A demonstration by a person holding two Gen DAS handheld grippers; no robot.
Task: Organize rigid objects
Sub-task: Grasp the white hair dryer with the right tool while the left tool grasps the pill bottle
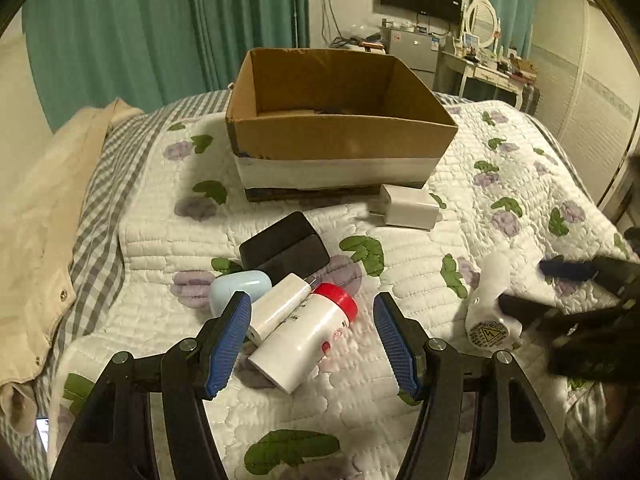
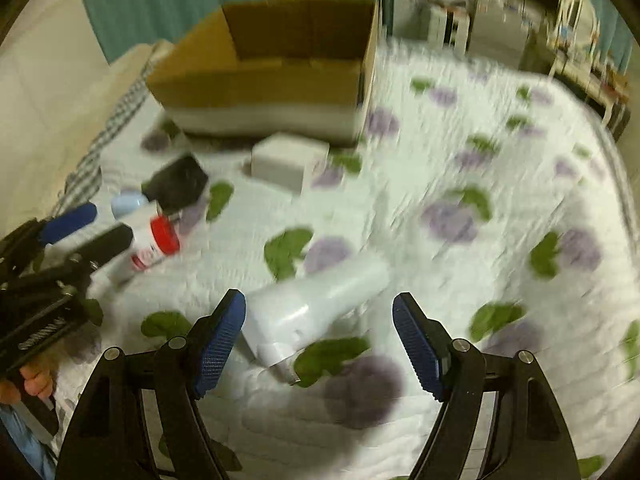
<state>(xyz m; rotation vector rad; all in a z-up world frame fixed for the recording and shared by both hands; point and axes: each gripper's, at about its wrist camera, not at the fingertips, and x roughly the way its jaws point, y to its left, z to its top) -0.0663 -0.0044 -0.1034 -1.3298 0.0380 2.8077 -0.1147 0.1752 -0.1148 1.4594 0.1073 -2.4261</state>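
While both grippers, left [image 1: 312, 340] and right [image 2: 320, 340], hang wide and hold nothing, the bottle [image 1: 304, 336], chargers and cases lie on the bed [image 1: 520, 152]. The box [image 1: 340, 136] looks almost bare.

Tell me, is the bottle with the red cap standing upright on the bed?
No, the red-capped bottle lies on its side on the quilt.

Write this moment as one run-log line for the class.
left gripper: open, over red-capped bottle | right gripper: open, over white device | cardboard box: nothing visible inside
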